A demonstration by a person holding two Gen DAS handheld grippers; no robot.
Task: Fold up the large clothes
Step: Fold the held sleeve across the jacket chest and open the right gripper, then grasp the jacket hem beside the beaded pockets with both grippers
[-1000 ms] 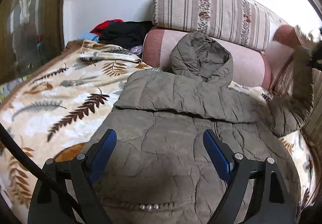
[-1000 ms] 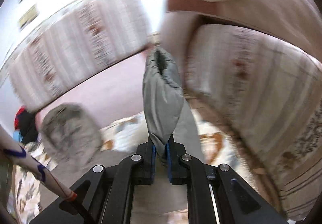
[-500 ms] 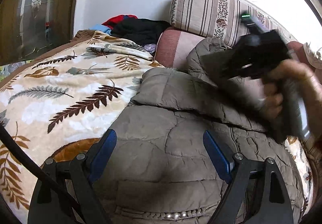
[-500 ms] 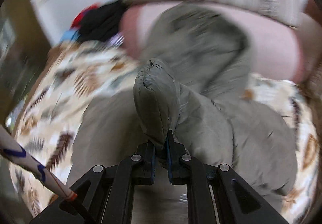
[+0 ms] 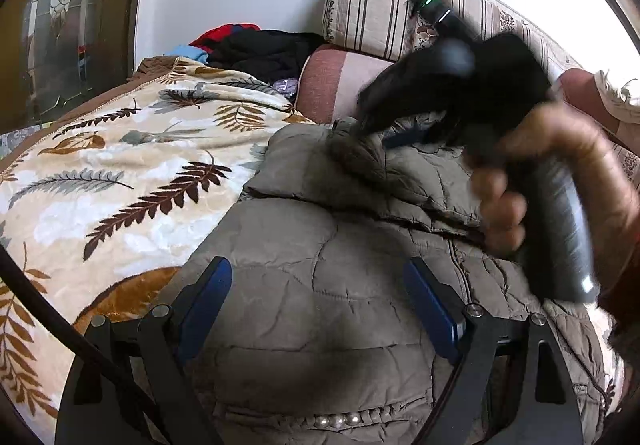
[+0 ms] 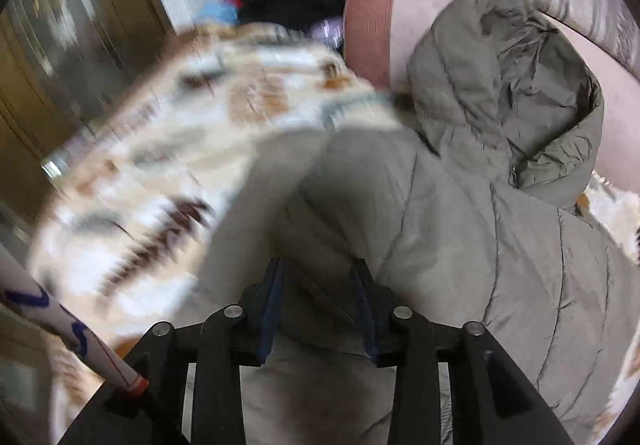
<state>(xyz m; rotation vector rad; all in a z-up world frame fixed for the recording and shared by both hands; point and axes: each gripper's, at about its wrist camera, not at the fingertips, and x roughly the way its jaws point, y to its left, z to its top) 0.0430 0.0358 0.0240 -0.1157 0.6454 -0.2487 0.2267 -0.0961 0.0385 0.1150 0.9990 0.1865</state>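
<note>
An olive quilted hooded jacket (image 5: 320,245) lies spread on a leaf-patterned blanket (image 5: 120,173), its hood (image 6: 500,85) against the sofa back. My left gripper (image 5: 316,269) hovers wide open over the jacket's lower body, nothing between its fingers. A hand (image 5: 560,173) holds my right gripper (image 6: 318,265) over the jacket's chest. Its jaws are opening, with the folded-over sleeve (image 6: 320,205) lying between them, blurred. In the left wrist view the sleeve's cuff (image 5: 356,153) rests across the upper chest under that gripper.
A striped cushion (image 5: 372,5) tops the pink sofa back (image 5: 336,81). A pile of dark, red and blue clothes (image 5: 260,49) sits in the far corner. A wooden door with glass (image 5: 60,25) stands at the left. The blanket spreads wide on the jacket's left.
The right gripper swung the sleeve from the raised right side down and across the jacket's chest, then its jaws parted. The left gripper has hardly moved.
</note>
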